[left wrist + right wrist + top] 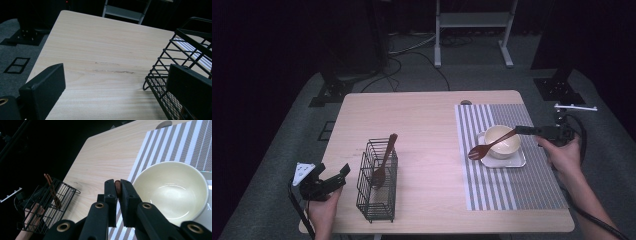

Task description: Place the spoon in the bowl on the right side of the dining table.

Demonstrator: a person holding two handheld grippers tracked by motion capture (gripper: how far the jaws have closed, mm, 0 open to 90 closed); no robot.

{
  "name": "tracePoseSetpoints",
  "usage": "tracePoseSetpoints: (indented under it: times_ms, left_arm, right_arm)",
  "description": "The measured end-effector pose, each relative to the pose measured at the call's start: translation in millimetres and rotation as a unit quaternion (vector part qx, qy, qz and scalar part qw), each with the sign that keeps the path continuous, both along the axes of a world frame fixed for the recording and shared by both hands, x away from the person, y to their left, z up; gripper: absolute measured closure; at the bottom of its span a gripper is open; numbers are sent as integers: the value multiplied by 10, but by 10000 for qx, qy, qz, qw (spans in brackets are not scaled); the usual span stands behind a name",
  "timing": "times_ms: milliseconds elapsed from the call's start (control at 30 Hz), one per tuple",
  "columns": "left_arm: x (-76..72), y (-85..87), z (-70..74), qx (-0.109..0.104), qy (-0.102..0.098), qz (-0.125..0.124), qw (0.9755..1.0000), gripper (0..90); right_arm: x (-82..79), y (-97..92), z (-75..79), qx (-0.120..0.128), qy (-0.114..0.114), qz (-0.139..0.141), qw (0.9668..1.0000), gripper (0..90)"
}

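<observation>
A brown wooden spoon [488, 146] lies slanted across a cream bowl [508, 148], which stands on a small white tray [518, 161]. The spoon's scoop end hangs past the bowl's left rim. My right gripper [524, 130] is shut on the spoon's handle end [117, 189], just in front of the bowl [172, 191]. A black wire basket [377, 187] at the front left holds another wooden utensil [384, 159] upright. My left gripper [336, 179] stands open by the table's left front edge, its jaws [115, 87] wide apart with the basket [172, 57] to their right and nothing between them.
The tray rests on a grey-and-white striped placemat [512, 187] on the right half of the wooden table [422, 120]. A cable hole [466, 102] sits at the mat's far edge. A white stand [472, 22] and black stand bases [329, 92] are on the floor behind.
</observation>
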State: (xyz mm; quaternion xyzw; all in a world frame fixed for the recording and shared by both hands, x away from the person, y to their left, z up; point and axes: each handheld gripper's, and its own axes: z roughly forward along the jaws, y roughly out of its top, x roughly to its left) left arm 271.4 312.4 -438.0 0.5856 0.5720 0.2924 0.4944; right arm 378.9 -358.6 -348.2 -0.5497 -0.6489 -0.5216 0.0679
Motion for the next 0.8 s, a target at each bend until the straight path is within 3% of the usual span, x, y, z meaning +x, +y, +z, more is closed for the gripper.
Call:
tracePoseSetpoints:
  times_ms: [800]
  left_arm:
    - [-7, 1, -1, 27, 13, 13, 10000, 16]
  right_arm:
    - [-51, -250, -2, 69, -16, -350, 9994, 838]
